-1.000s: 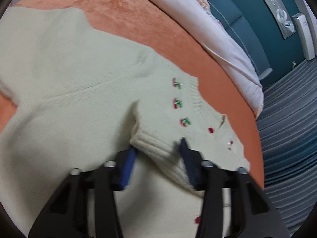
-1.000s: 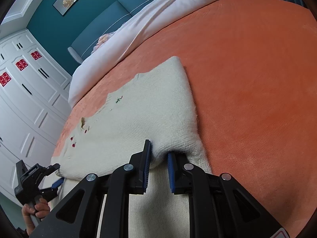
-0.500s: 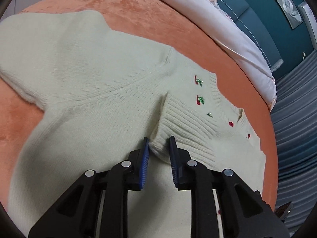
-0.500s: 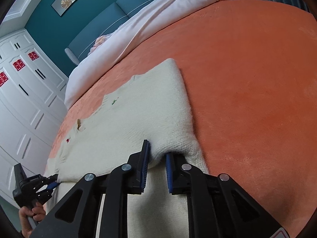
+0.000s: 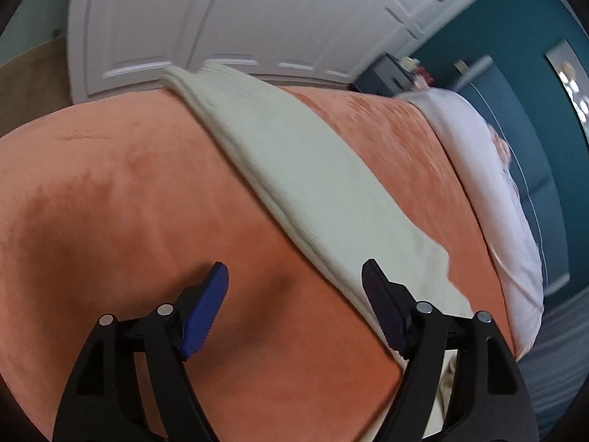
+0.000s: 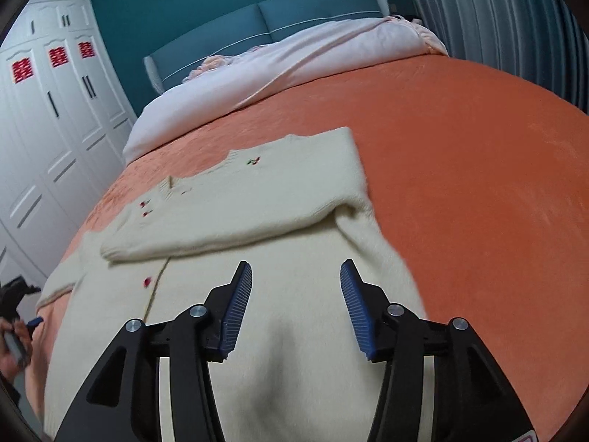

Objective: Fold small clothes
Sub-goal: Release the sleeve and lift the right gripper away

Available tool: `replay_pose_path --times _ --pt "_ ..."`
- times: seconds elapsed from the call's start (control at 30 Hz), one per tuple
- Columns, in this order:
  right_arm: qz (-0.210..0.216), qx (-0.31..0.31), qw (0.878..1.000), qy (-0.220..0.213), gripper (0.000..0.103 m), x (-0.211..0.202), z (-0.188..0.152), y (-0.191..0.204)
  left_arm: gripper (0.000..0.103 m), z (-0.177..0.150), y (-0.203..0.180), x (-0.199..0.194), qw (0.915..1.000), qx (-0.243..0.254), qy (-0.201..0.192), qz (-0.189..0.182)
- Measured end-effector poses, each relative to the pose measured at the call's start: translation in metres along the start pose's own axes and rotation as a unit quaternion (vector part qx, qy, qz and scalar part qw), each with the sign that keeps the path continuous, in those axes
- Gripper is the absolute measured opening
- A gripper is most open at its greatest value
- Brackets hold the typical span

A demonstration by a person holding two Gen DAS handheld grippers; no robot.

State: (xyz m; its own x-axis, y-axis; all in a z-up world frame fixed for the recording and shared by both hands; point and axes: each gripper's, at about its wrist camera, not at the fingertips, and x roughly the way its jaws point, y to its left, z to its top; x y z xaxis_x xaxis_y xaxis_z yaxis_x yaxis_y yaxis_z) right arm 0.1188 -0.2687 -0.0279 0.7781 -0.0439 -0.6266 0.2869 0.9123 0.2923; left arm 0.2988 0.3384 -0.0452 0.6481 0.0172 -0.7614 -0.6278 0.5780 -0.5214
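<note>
Up close, right gripper (image 6: 296,287) spread apart, just opened, nothing pinched, over the cream sweater (image 6: 228,199). Left gripper (image 5: 294,287) spread wide too, just opened, empty, over bare orange blanket (image 5: 110,202) beside the sweater's edge; also seen small at the left rim of the right view, in a hand (image 6: 14,342). Sweater lying flat on the blanket, one sleeve folded across the front with its little red cherries. No boxes or baskets to be seen. Lots of bare orange room to the right. Farther back, pink bedding (image 6: 294,62), then blue headboard (image 6: 235,29) and white wardrobe doors (image 6: 48,118).
</note>
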Motion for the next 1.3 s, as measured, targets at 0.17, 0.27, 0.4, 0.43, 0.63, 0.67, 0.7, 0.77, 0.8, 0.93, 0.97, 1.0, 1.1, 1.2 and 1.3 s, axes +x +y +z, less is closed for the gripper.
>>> replay_pose_path --times 0.17,0.27,0.4,0.43,0.63,0.67,0.7,0.77,0.8,0.93,0.97,1.0,1.1,1.2,1.3 --pt "-0.002 -0.041 0.999 0.014 0.058 -0.013 -0.037 0.022 0.045 0.047 0.013 0.021 0.9968 -0.069 -0.035 -0.021" --pt "-0.015 -0.038 0.998 0.038 0.058 0.0 -0.045 0.024 0.007 0.059 -0.008 0.021 0.9964 -0.07 -0.025 -0.041" --pt "0.002 -0.014 0.998 0.056 0.059 0.009 -0.049 0.016 0.007 0.029 -0.118 -0.049 0.9846 0.073 -0.073 -0.141" --pt "0.01 -0.007 0.998 0.056 0.06 0.008 -0.049 0.013 0.007 0.008 -0.149 -0.07 0.9749 0.117 -0.069 -0.176" --pt "0.024 -0.001 0.998 0.054 0.063 0.005 -0.052 0.013 0.017 -0.185 -0.259 -0.108 0.9043 0.308 0.075 -0.286" --pt "0.025 0.0 0.998 0.054 0.064 0.005 -0.052 0.013 0.037 -0.218 -0.261 -0.094 0.9003 0.321 0.109 -0.274" --pt "0.027 0.001 0.998 0.054 0.064 0.005 -0.052 0.012 0.048 -0.249 -0.256 -0.078 0.9006 0.325 0.139 -0.253" --pt "0.034 0.005 0.998 0.053 0.065 0.005 -0.052 0.011 0.046 -0.29 -0.234 -0.048 0.9081 0.305 0.187 -0.218" --pt "0.039 0.007 0.998 0.053 0.065 0.004 -0.052 0.01 0.046 -0.299 -0.222 -0.038 0.9131 0.287 0.203 -0.206" --pt "0.06 0.021 0.997 0.052 0.068 0.002 -0.052 0.006 0.047 -0.282 -0.18 -0.027 0.943 0.2 0.196 -0.18" --pt "0.06 0.022 0.997 0.053 0.069 0.001 -0.05 0.007 0.048 -0.27 -0.174 -0.03 0.9495 0.184 0.18 -0.179" --pt "0.056 0.021 0.997 0.053 0.069 0.0 -0.047 0.009 0.053 -0.262 -0.169 -0.035 0.9552 0.171 0.164 -0.178" --pt "0.069 0.022 0.997 0.028 0.07 -0.006 -0.027 0.021 0.058 -0.223 -0.171 -0.029 0.9677 0.148 0.124 -0.161" --pt "0.095 0.026 0.995 0.025 0.07 0.011 0.008 0.041 0.058 -0.196 -0.169 -0.004 0.9755 0.118 0.128 -0.135" --pt "0.111 0.039 0.992 0.043 0.07 0.047 0.04 0.056 0.052 -0.164 -0.132 0.013 0.9772 0.057 0.162 -0.124"
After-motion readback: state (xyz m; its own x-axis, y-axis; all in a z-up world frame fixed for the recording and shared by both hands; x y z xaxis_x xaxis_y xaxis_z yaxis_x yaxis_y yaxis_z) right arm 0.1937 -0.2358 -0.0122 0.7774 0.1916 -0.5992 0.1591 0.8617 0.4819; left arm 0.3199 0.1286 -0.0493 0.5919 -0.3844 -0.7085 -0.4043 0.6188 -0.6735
